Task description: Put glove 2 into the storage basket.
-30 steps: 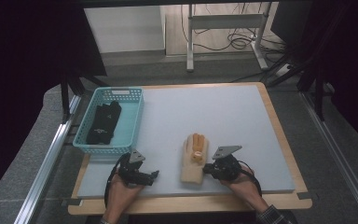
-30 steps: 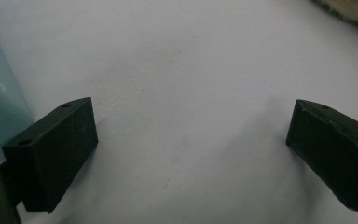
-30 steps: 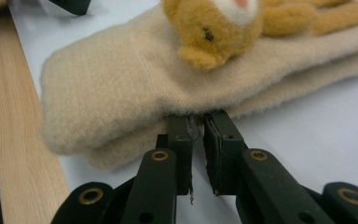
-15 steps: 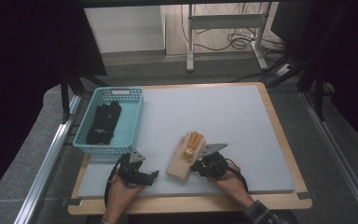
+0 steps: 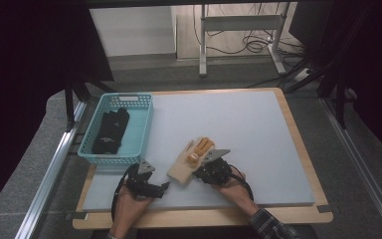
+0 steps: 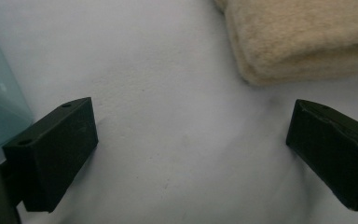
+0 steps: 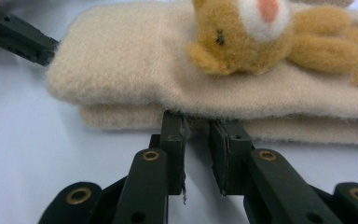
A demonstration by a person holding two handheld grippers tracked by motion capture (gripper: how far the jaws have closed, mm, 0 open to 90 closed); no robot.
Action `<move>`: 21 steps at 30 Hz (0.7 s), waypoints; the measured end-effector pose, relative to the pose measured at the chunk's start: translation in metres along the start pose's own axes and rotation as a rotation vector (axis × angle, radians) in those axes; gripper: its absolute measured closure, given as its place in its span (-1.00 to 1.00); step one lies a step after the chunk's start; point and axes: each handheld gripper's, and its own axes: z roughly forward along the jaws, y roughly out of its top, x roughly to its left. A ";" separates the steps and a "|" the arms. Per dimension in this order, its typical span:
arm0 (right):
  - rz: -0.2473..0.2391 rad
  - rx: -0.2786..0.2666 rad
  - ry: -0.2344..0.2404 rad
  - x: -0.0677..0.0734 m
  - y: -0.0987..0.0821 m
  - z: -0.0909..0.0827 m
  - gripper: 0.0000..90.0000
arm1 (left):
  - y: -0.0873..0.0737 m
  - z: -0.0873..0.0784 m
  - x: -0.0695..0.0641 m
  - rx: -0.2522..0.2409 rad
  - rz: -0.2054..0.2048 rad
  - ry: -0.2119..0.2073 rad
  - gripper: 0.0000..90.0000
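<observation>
Looking down from the high view, we see a cream mitten (image 5: pixel 186 167) lying near the front of the pale tabletop (image 5: pixel 258 129), its orange plush animal (image 5: pixel 202 148) on top and its cuff toward the person. The right gripper (image 5: pixel 210 168) sits at the mitten's right edge. In the right gripper view its fingers (image 7: pixel 173 140) stand a narrow gap apart, tips touching the side of the mitten (image 7: pixel 168 88) where two cream layers are stacked; they have just been opening a little, and we cannot tell whether any fabric is caught between them. The plush animal (image 7: pixel 242 37) lies face up above them.

The left gripper (image 5: pixel 151 186) rests just left of the cuff, near the front edge. In the left gripper view its fingers (image 6: pixel 56 149) are spread wide over bare tabletop, with the mitten's cuff (image 6: pixel 303 42) ahead of them and apart from both.

A teal basket (image 5: pixel 142 124) stands at the left, holding dark gloves (image 5: pixel 110 130).
</observation>
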 end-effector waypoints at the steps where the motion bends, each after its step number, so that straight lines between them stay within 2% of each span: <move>1: -0.001 -0.001 0.002 0.000 0.000 0.000 0.65 | 0.000 0.000 0.000 0.000 0.000 0.000 -0.95; 8: -0.011 0.001 -0.003 -0.001 -0.002 -0.010 0.51 | 0.000 0.000 0.000 0.000 0.000 0.000 -0.95; 11: -0.021 0.004 -0.020 -0.006 -0.005 -0.017 0.36 | 0.000 0.000 0.000 0.000 0.000 0.000 -0.95; 14: -0.008 -0.008 -0.036 -0.013 -0.008 -0.026 0.12 | 0.000 0.000 0.000 0.000 0.000 0.000 -0.95; 18: -0.002 -0.015 -0.075 -0.023 -0.013 -0.038 -0.21 | 0.000 0.000 0.000 0.000 0.000 0.000 -0.95; 21: -0.009 -0.017 -0.110 -0.030 -0.017 -0.047 -0.37 | 0.000 0.000 0.000 0.000 0.000 0.000 -0.95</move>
